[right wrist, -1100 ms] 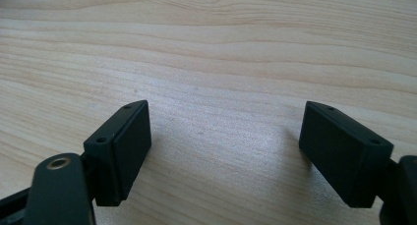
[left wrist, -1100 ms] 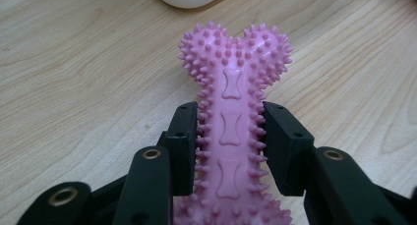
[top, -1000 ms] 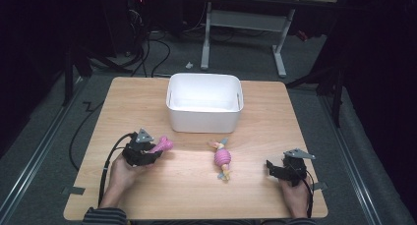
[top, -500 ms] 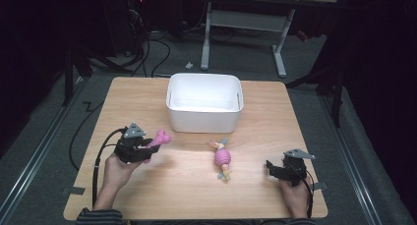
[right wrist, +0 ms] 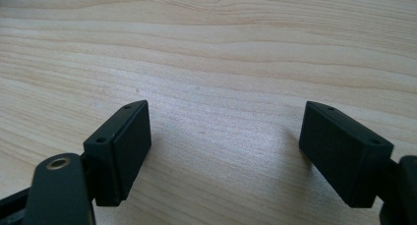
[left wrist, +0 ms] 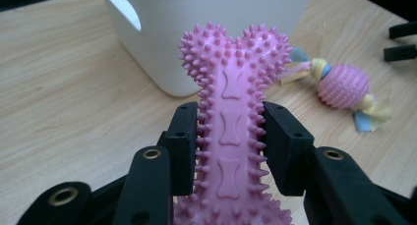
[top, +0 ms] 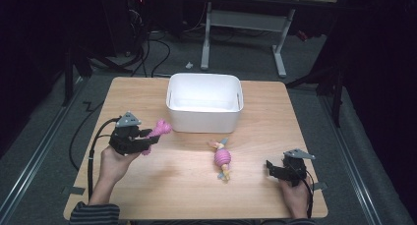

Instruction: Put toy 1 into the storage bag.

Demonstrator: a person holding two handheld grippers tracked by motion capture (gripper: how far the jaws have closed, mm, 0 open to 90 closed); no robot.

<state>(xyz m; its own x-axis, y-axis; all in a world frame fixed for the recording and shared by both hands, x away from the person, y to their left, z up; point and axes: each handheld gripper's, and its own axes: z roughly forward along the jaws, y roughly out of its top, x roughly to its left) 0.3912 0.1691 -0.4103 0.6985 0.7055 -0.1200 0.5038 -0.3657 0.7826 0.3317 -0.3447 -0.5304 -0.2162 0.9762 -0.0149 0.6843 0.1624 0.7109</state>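
A pink spiky bone toy (left wrist: 231, 112) is clamped by its shaft between the jaws of my left gripper (left wrist: 230, 146), held above the table's left side; the same bone toy (top: 158, 130) points toward the white bin (top: 204, 118) from my left gripper (top: 145, 141). A pink ball toy with yellow and blue knotted ends (top: 222, 158) lies on the wood in front of the bin; this ball toy (left wrist: 339, 86) sits to the right in the left gripper view. My right gripper (top: 269, 167) rests open at the table's front right, and the right gripper (right wrist: 223, 146) has bare wood between its jaws.
The wooden table (top: 172, 185) ends close to both hands at the front. The white bin is empty inside as far as I see. Behind the table are a desk's metal legs (top: 206, 33) and cables on the floor.
My left gripper has lifted the pink bone and carried it up and slightly left, toward the bin's level. The right gripper and the ball toy have stayed put.
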